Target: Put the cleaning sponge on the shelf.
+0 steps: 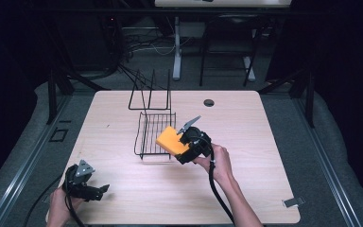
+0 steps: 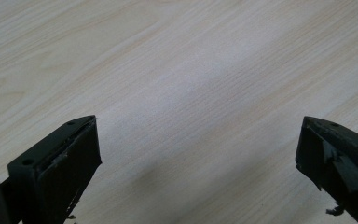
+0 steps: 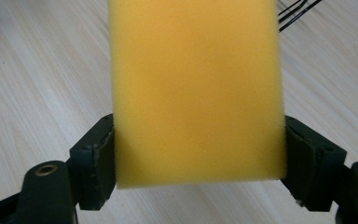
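On the pale wooden table (image 1: 246, 142), a black wire rack (image 1: 155, 132) sits a little behind the middle, its upright loops at the back and its flat grid tray toward the person. Just beside the tray's near right corner, the right gripper (image 1: 182, 146) is clamped on a yellow sponge (image 1: 171, 140); in the right gripper view both black jaws press the sponge's (image 3: 196, 88) sides, holding it above the tabletop. Well apart, at the near left corner, the left gripper (image 1: 101, 189) hovers low with its jaws spread wide over bare wood, gripping nothing.
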Tool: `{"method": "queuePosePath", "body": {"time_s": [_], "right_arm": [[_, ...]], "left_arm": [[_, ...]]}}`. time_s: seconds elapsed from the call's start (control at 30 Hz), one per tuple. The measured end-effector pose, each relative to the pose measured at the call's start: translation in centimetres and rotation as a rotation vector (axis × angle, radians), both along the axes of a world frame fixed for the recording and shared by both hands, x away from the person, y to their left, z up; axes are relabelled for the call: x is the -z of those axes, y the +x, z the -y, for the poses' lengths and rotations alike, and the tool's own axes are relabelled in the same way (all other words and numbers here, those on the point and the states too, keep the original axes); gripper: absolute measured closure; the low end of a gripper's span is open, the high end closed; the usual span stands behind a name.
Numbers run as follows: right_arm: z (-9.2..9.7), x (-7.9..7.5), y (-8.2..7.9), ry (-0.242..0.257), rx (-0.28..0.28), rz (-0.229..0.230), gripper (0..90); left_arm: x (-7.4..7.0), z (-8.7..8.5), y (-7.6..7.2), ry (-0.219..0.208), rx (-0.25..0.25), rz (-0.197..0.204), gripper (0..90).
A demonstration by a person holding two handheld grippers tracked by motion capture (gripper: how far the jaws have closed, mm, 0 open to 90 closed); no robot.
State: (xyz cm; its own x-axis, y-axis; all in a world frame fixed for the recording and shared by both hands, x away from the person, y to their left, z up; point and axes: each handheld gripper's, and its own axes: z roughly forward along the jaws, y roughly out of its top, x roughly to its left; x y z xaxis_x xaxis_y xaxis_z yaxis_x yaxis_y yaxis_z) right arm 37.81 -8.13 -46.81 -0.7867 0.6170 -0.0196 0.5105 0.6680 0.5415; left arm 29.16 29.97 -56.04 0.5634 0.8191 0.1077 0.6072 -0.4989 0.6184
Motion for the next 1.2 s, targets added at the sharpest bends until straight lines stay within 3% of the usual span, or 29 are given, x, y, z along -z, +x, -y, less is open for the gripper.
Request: {"method": "queuePosePath", "body": {"time_s": [0.43, 1.2], "right_arm": [[-1.7, 0.5, 0.5, 0.03, 0.02, 0.004, 22.5], [-4.4, 1.8, 1.1, 0.033, 0.026, 0.04, 22.4]], "left_arm": [[0.0, 0.0, 0.0, -0.003, 0.005, -0.004, 0.0], [0.0, 0.1, 0.0, -0.009, 0.0, 0.001, 0.0]]}}
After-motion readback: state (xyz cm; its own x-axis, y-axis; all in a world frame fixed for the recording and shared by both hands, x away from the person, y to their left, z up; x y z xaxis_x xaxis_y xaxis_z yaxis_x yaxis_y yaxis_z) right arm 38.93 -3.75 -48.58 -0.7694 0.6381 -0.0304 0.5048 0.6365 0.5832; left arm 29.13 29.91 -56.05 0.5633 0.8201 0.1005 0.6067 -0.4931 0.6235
